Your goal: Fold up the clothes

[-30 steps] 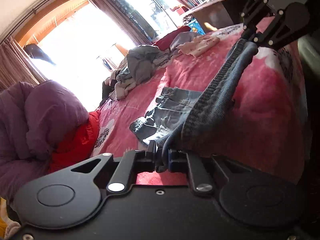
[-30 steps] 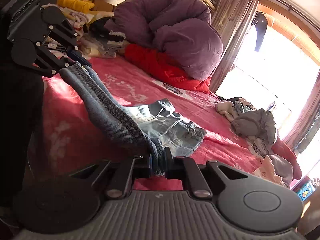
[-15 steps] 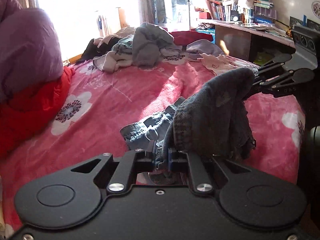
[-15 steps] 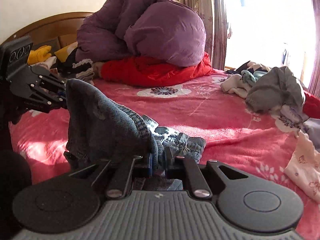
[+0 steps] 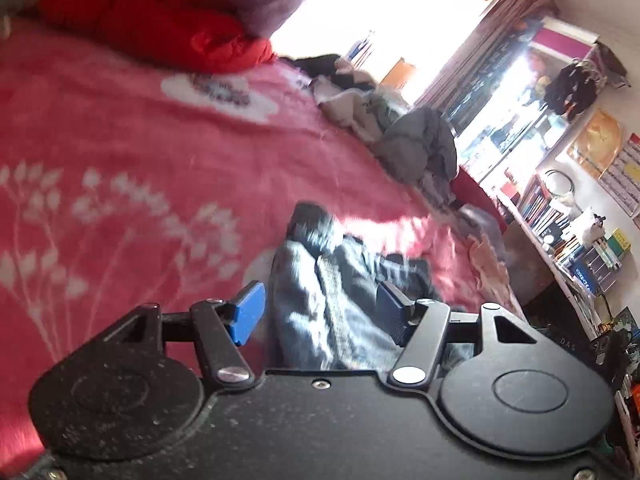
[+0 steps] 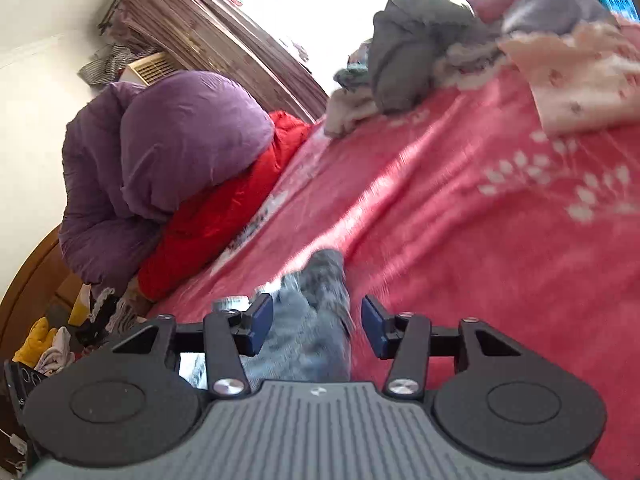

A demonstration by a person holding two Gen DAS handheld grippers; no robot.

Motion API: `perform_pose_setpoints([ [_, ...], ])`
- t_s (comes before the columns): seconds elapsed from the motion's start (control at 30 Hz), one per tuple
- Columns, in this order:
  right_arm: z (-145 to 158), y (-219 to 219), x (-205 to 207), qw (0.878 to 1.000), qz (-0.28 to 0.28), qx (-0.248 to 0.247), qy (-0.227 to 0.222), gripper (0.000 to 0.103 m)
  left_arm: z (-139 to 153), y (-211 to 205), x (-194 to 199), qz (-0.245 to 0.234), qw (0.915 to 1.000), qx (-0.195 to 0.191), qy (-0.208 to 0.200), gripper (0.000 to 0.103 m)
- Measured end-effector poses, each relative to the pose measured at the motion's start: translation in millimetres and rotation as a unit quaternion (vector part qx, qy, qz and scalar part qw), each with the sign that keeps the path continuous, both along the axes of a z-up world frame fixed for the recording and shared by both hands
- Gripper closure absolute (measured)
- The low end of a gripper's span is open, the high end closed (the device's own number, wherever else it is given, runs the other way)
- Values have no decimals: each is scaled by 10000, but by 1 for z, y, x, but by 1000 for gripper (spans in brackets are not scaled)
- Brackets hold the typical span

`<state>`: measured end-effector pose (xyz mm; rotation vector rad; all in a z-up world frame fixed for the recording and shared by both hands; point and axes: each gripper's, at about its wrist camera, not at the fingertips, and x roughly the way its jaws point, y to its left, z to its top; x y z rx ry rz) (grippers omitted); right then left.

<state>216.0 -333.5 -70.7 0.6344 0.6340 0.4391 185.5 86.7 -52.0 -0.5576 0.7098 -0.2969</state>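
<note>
Released moments ago onto pink floral bed blanket [image 5: 120, 128]: faded blue denim jeans [image 5: 332, 300], both grippers' fingers [image 5: 248, 312] [image 6: 260, 322] opening around them, fold laid.

The right claw [image 6: 316, 328] hangs low over the bed [image 6: 460, 240], its jaws opening, blue pads standing clear on either side of the blue jeans [image 6: 316, 320]. The denim lies bunched between them on the red flowered blanket, one blurred end reaching away from the claw toward the middle of the bed. Neither pad presses the cloth. At the bed's head end a purple duvet [image 6: 168, 152] is heaped on a red quilt [image 6: 224, 216]. Along the far edge lies a pile of grey clothes [image 6: 416, 52], with a pale printed garment [image 6: 580, 80] beside it.
</note>
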Motion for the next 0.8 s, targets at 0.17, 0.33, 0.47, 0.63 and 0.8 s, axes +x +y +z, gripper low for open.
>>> perform_pose_setpoints([
  [0.17, -6, 10, -10, 9994, 323, -103, -28, 50, 1, -3, 6, -214, 9997, -86, -29, 42],
  [0.33, -16, 19, -1, 9990, 429, -140, -12, 62, -9, -13, 14, -368, 9989, 276, -34, 64],
  [0.47, -10, 29, 4, 9968, 604, -359, -382, 89, -11, -16, 21, -672, 9967, 407, -226, 89],
  [0.63, -8, 15, 8, 9941, 675, 645, -547, 93, -14, 15, 21, -631, 9912, -1029, -538, 98],
  [0.8, -18, -9, 18, 9639, 603, 2436, -887, 94, -25, 42, 30, -673, 9444, -3018, -1114, 99],
])
